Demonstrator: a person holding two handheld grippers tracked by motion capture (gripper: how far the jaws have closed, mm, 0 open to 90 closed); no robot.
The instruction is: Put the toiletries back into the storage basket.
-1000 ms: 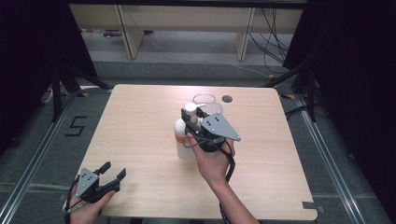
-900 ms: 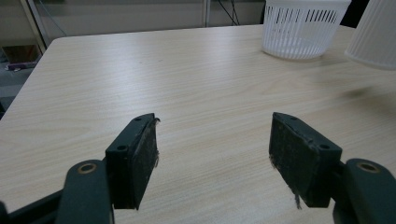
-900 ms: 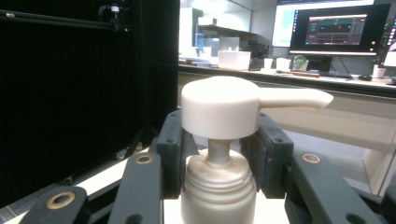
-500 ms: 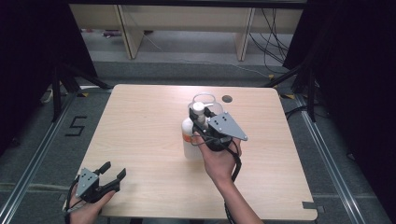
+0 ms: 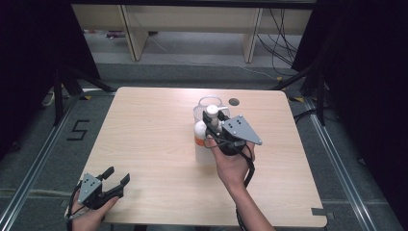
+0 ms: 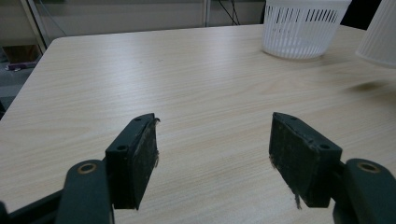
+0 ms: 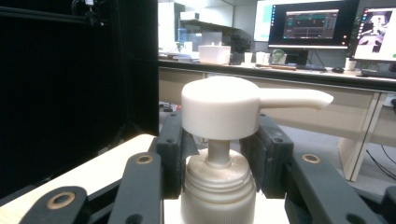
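Note:
A white pump bottle [image 5: 201,139] with an orange label is held upright near the table's middle. My right gripper [image 5: 215,126] is shut on its neck, just under the pump head [image 7: 219,107], and its pads [image 7: 175,149] press on both sides of the stem. In the left gripper view the bottle's ribbed body [image 6: 380,32] hangs a little above its shadow. Right behind the bottle stands a white slotted basket [image 5: 210,103], also seen as the basket [image 6: 303,28] at the far right. My left gripper [image 5: 117,175] rests open and holds nothing at the near left corner, its jaws [image 6: 212,154] wide apart.
A small dark round hole [image 5: 234,101] lies in the wooden table [image 5: 144,130] to the right of the basket. Metal floor rails run along both sides of the table. Desks with monitors [image 7: 310,23] stand far beyond the table.
My right gripper has carried the bottle a little to the right, closer to the basket. The left gripper has not moved.

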